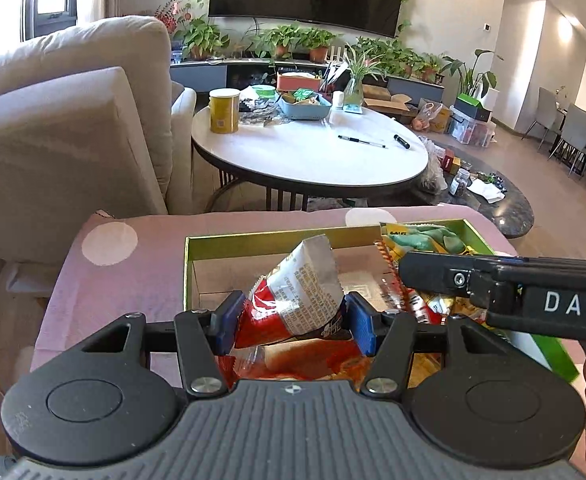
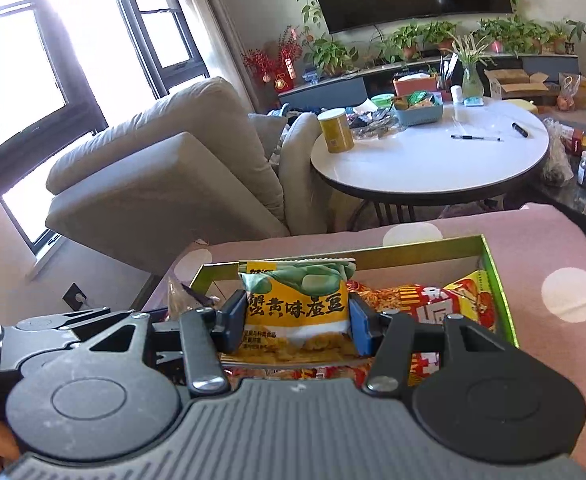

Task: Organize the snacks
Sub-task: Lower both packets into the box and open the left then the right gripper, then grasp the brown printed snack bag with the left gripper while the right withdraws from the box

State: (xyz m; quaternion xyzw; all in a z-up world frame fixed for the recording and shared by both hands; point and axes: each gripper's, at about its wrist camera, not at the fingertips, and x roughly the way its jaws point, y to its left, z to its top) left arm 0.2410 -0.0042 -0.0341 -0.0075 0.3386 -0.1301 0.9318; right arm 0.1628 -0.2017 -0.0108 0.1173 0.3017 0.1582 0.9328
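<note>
Snacks, assorted packets, lot of several: most lie loose in the green-rimmed box (image 1: 253,238) on the pink dotted cloth (image 1: 133,264), and two are in your grip above it. Item one, red and white packet (image 1: 305,296): your left gripper (image 1: 291,320) is closed on its lower half, blue pads pressing both sides, the crimped top standing up and tilted; holding it low probably keeps the loose foil from folding over the fingers. Item two, yellow and green bean packet (image 2: 297,304): your right gripper (image 2: 293,322) clamps it across its width, jaws wide only because the bag is wide, label upright and facing the camera, so it can go down flat or on edge as you choose. Both packets hang over the box interior, the right gripper reaching in from the box's right side in the left wrist view. Item three, red and yellow packets (image 2: 453,304): crowded at the right end of the box, overlapping. The left end shows bare cardboard floor, which looks the sensible place to begin an orderly row. Off lot, not handled: white round table (image 1: 313,152) beyond, bearing a yellow canister (image 1: 224,110) and a blue basket (image 1: 305,110).
</note>
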